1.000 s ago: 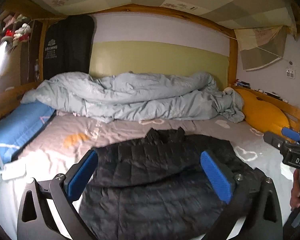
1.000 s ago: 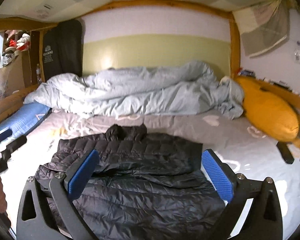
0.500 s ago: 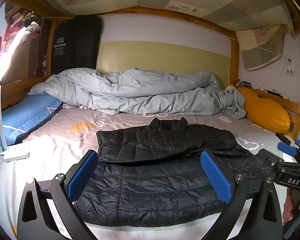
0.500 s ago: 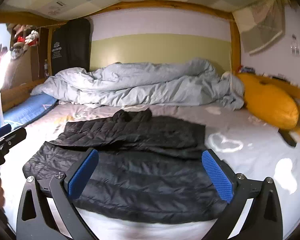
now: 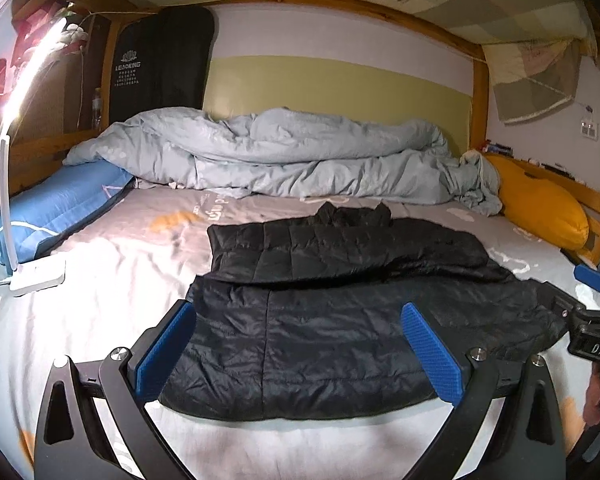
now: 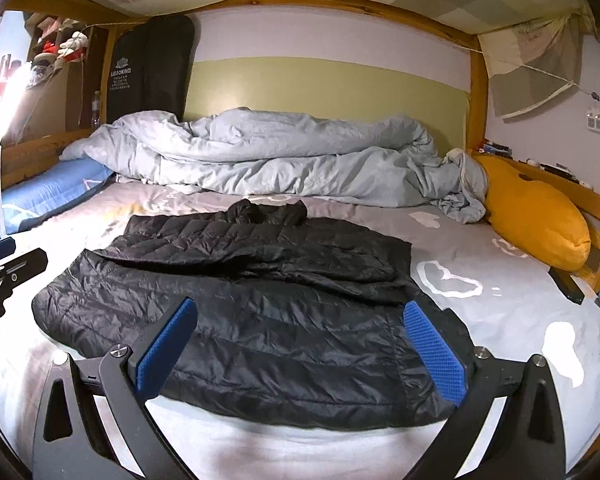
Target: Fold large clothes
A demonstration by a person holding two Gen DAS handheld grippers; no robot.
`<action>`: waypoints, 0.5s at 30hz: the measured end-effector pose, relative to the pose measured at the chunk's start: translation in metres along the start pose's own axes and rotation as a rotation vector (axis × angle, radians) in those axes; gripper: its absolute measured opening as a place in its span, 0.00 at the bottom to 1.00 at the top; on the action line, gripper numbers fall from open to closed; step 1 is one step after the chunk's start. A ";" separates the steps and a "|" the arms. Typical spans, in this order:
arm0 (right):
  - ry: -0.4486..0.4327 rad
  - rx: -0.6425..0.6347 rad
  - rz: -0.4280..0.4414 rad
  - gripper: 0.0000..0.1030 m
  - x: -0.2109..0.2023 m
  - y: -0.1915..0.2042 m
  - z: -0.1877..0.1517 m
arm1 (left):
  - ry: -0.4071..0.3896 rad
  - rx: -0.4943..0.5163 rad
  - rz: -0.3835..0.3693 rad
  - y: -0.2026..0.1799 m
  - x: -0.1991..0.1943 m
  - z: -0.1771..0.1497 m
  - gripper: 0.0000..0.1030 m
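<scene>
A black quilted puffer jacket [image 5: 340,304] lies flat on the bed, its upper part folded over the body, collar toward the far side. It also shows in the right wrist view [image 6: 260,300]. My left gripper [image 5: 300,348] is open and empty, held above the jacket's near hem. My right gripper [image 6: 300,344] is open and empty, also above the near hem. The right gripper's tip [image 5: 592,312] shows at the right edge of the left wrist view. The left gripper's tip [image 6: 4,268] shows at the left edge of the right wrist view.
A crumpled grey duvet [image 5: 292,156] lies across the far side of the bed. A blue pillow [image 5: 48,212] and a lit white lamp [image 5: 24,160] are on the left. A yellow cushion [image 6: 536,216] and a dark flat device [image 6: 566,286] are on the right by the wooden rail.
Both grippers have pulled back toward the near edge of the bed, so the whole jacket now shows. The jacket has not moved. Both stay open.
</scene>
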State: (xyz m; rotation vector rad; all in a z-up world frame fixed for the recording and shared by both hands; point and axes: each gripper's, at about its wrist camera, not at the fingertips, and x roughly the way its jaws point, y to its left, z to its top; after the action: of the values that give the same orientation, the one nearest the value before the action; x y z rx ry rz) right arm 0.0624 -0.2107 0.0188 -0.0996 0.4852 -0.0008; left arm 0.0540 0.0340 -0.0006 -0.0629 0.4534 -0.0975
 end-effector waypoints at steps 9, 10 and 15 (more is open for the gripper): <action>0.203 -0.100 0.023 1.00 0.029 -0.001 -0.022 | 0.162 0.093 -0.048 -0.017 0.031 -0.021 1.00; 0.226 -0.123 0.031 0.99 0.032 0.002 -0.025 | 0.188 0.117 -0.049 -0.021 0.035 -0.025 1.00; 0.296 -0.213 0.041 0.99 0.046 0.016 -0.045 | 0.291 0.217 -0.057 -0.040 0.053 -0.054 1.00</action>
State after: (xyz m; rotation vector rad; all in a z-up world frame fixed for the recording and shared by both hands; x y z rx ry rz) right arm 0.0817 -0.2006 -0.0439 -0.3008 0.7827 0.0767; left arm 0.0746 -0.0135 -0.0689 0.1535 0.7297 -0.2129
